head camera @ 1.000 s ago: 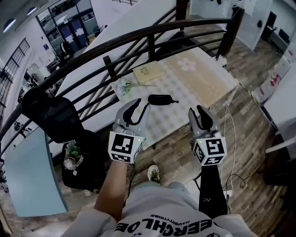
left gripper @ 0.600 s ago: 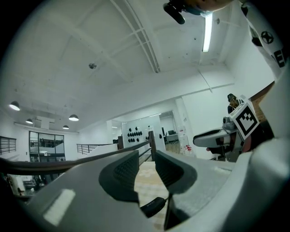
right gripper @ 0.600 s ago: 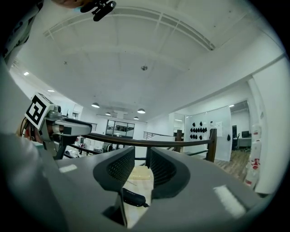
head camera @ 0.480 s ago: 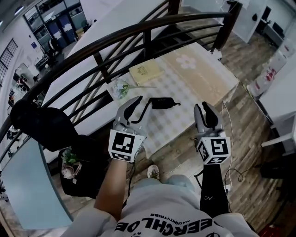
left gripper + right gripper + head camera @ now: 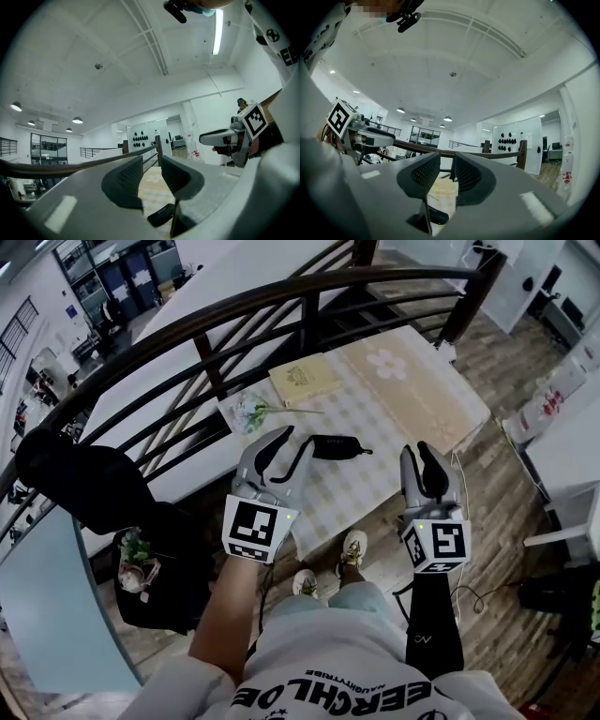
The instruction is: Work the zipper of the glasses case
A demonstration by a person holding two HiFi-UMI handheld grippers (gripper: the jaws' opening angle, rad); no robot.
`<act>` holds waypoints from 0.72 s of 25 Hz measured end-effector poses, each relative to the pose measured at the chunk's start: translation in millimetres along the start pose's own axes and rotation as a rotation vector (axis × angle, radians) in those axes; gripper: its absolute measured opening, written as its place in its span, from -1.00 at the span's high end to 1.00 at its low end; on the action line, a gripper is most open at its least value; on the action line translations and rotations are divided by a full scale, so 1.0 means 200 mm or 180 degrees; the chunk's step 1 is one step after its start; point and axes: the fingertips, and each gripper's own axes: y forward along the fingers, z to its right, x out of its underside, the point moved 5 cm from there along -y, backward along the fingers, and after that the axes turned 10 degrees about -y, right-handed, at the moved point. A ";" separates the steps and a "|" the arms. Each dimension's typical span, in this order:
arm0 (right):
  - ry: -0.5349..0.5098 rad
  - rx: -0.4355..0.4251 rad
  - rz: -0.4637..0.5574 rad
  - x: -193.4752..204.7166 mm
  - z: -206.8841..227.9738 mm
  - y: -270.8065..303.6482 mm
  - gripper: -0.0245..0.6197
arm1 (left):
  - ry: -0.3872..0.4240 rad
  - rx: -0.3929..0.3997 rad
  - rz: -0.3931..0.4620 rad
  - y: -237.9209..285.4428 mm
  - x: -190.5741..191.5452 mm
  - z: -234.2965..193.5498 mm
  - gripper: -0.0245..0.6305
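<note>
Spotting the glasses case [image 5: 336, 445] flat on the checked bench [image 5: 367, 489], just beyond the spread, empty fingers of the left gripper [image 5: 295, 439], ahead-left of the right gripper [image 5: 422, 454], fingers apart, just been closing with nothing between. Better to pin the body left, pinch the end tab [image 5: 364, 452] right. Tab visible from the head view only; gripper views catching just a dark end

Open-plan office, upper gallery level: dark curved metal railing [image 5: 394, 274] across twelve o'clock, glass-walled rooms [image 5: 127, 277] at eleven, wood-plank floor [image 5: 497, 465] at three, round ceiling lamps [image 5: 77, 120] and long tube light [image 5: 216, 30] overhead.
</note>
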 end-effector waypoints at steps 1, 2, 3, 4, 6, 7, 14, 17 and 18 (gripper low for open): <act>-0.0003 -0.0017 0.0024 0.00 0.00 0.02 0.55 | 0.0003 -0.0022 0.0006 0.00 0.00 -0.01 0.53; -0.0001 -0.0040 0.0038 0.00 0.00 0.03 0.54 | 0.0003 -0.0043 0.0009 0.01 0.01 -0.02 0.53; 0.0004 -0.0063 0.0047 0.01 -0.01 0.05 0.54 | 0.0000 -0.0063 0.0006 0.01 0.01 -0.03 0.53; 0.0009 -0.0086 0.0054 0.02 -0.01 0.07 0.54 | -0.0006 -0.0082 0.0000 0.02 0.02 -0.04 0.53; 0.0016 -0.0137 0.0069 0.03 0.00 0.10 0.54 | -0.0008 -0.0118 -0.0018 0.05 0.04 -0.05 0.53; 0.0018 -0.0166 0.0076 0.03 0.00 0.12 0.54 | -0.0003 -0.0135 -0.0024 0.06 0.04 -0.05 0.53; 0.0077 -0.0370 0.0130 0.12 0.09 0.31 0.51 | 0.0036 -0.0281 -0.0095 0.21 0.10 -0.08 0.53; 0.0116 -0.0497 0.0178 0.15 0.14 0.42 0.50 | 0.0084 -0.0391 -0.0116 0.29 0.10 -0.09 0.53; 0.0125 -0.0543 0.0192 0.16 0.16 0.46 0.50 | 0.0099 -0.0435 -0.0121 0.31 0.10 -0.10 0.52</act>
